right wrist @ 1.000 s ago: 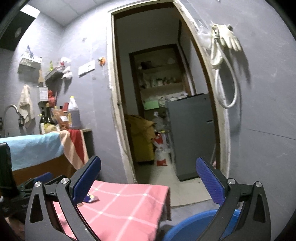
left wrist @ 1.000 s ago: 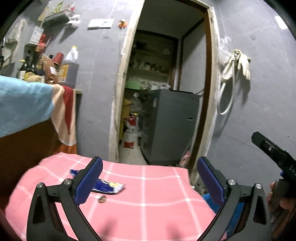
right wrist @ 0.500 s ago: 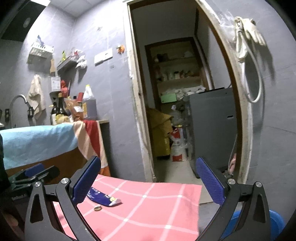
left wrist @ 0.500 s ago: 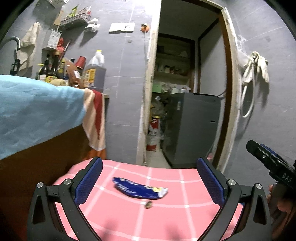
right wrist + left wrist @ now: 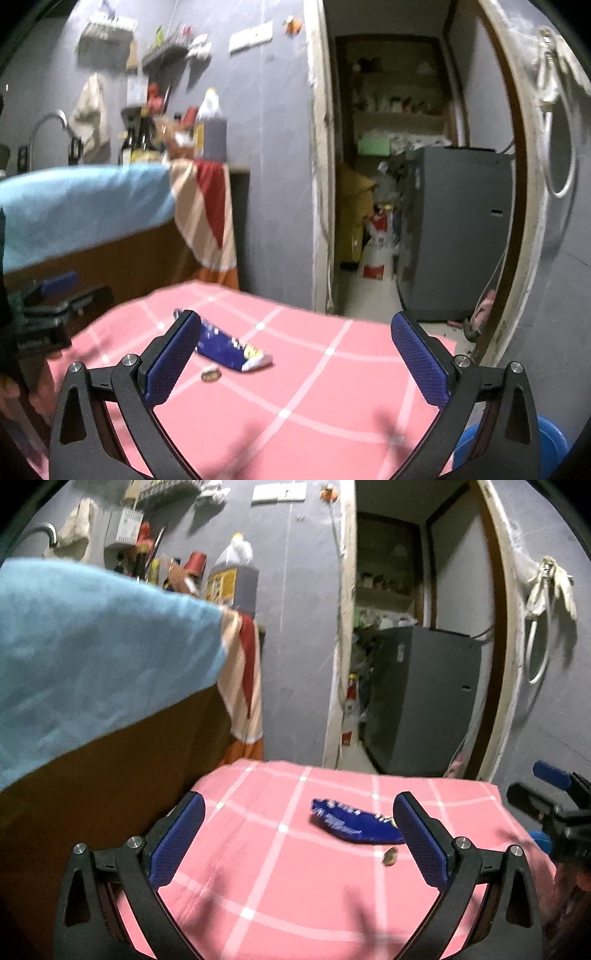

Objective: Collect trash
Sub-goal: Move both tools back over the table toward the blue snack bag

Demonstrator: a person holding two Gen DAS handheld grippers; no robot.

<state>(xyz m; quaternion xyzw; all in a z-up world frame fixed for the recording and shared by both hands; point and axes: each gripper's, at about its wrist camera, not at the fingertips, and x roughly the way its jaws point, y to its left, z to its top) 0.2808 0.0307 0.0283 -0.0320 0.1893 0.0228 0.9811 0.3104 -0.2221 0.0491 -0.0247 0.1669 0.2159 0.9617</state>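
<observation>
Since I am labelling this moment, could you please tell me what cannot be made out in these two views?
- Blue wrapper: print blurred in both views; its near end sits behind the left tool finger in the left view.
- Small brown scrap: too small to identify.
- Blue basin: cut off by the right view's edge and that tool's finger.
- Bottles on the counter: labels blurred.
</observation>
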